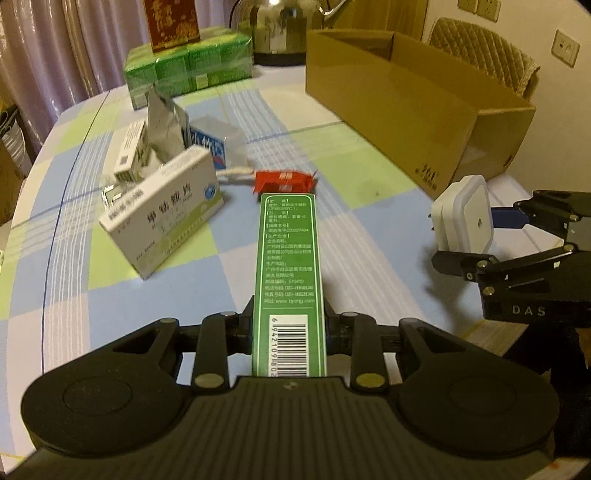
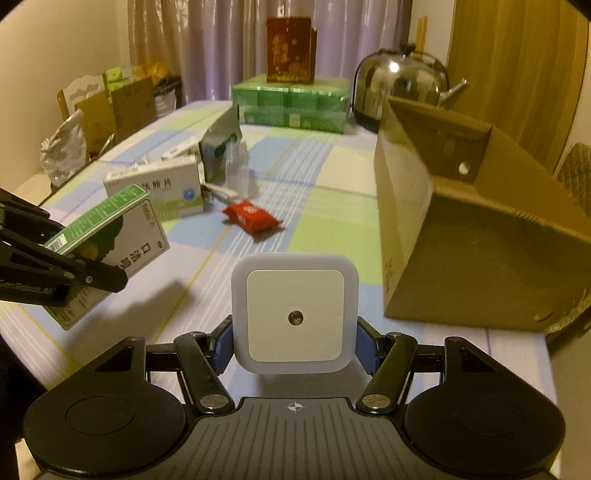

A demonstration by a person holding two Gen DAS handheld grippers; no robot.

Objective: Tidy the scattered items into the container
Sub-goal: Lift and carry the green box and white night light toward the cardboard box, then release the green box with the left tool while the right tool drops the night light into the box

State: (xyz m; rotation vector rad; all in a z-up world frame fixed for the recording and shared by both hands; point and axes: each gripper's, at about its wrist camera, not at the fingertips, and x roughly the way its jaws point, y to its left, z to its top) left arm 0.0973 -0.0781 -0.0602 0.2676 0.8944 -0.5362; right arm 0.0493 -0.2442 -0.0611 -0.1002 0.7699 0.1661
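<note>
My left gripper [image 1: 289, 334] is shut on a long green medicine box [image 1: 289, 273], held above the table; the same green box [image 2: 110, 236] shows at the left of the right wrist view. My right gripper [image 2: 294, 345] is shut on a white square night light [image 2: 294, 315], which also appears as the night light [image 1: 463, 218] at the right of the left wrist view. The open cardboard box [image 1: 399, 107] stands at the right, also seen as the cardboard box [image 2: 480, 229]. On the cloth lie a red packet [image 1: 284, 181], a white medicine box [image 1: 166, 214] and a silver pouch [image 1: 162, 125].
A stack of green boxes [image 1: 188, 66] with a red carton [image 1: 171, 22] on top and a steel kettle [image 1: 284, 26] stand at the back. A chair [image 1: 484, 51] is behind the cardboard box. Bags and cartons [image 2: 96, 110] sit beyond the table's left edge.
</note>
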